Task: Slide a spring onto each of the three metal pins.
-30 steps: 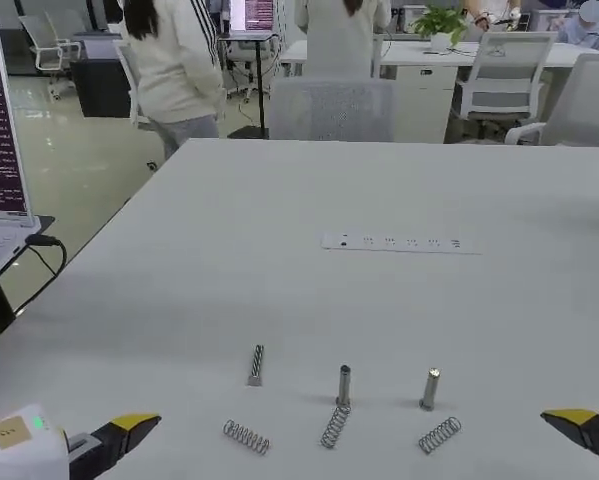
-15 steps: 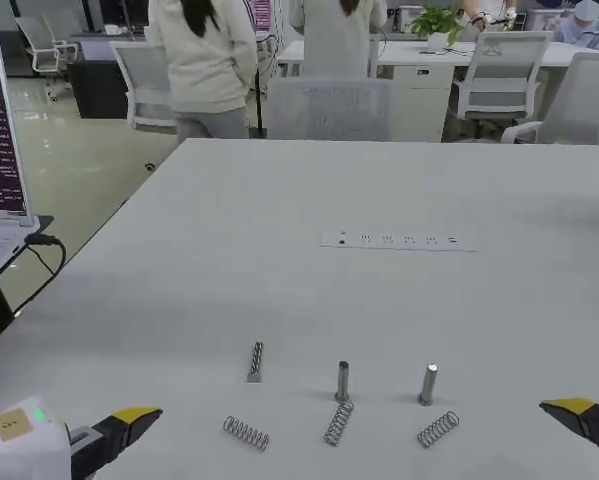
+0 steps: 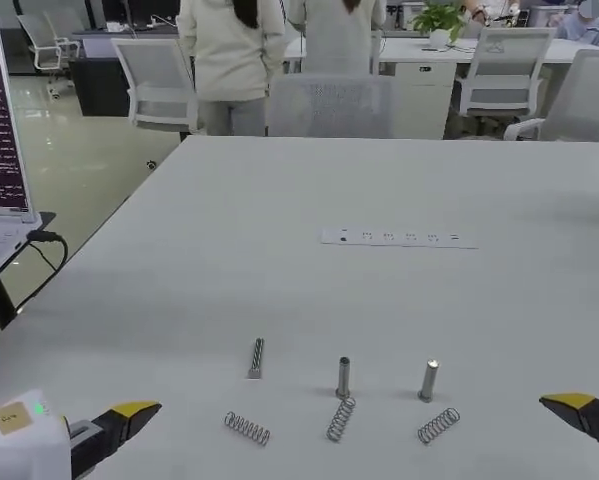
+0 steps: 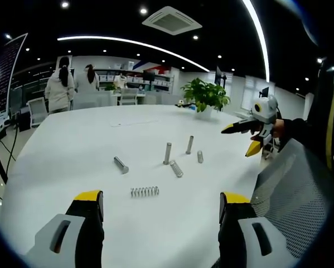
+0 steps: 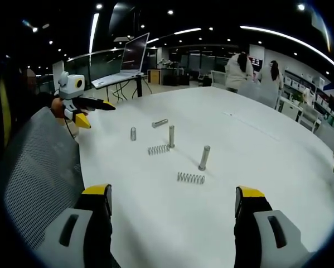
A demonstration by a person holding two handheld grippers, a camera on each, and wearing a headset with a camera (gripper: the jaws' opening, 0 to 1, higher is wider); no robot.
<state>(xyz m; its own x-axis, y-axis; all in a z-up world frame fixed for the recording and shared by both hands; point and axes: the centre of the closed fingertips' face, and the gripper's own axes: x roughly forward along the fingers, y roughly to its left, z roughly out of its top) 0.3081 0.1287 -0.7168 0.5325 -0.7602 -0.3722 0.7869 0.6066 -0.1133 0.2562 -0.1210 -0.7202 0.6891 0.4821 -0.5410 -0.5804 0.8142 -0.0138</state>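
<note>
The left hand-held gripper hangs low over the near left corner of the desk, jaws spread wide, empty. The right hand-held gripper mirrors it at the near right edge.

Three pins form a row across the near tabletop: the left pin lies flat, the middle pin and right pin stand upright. One spring lies before each: left spring, middle spring, right spring. A socket strip lies well behind.
</note>
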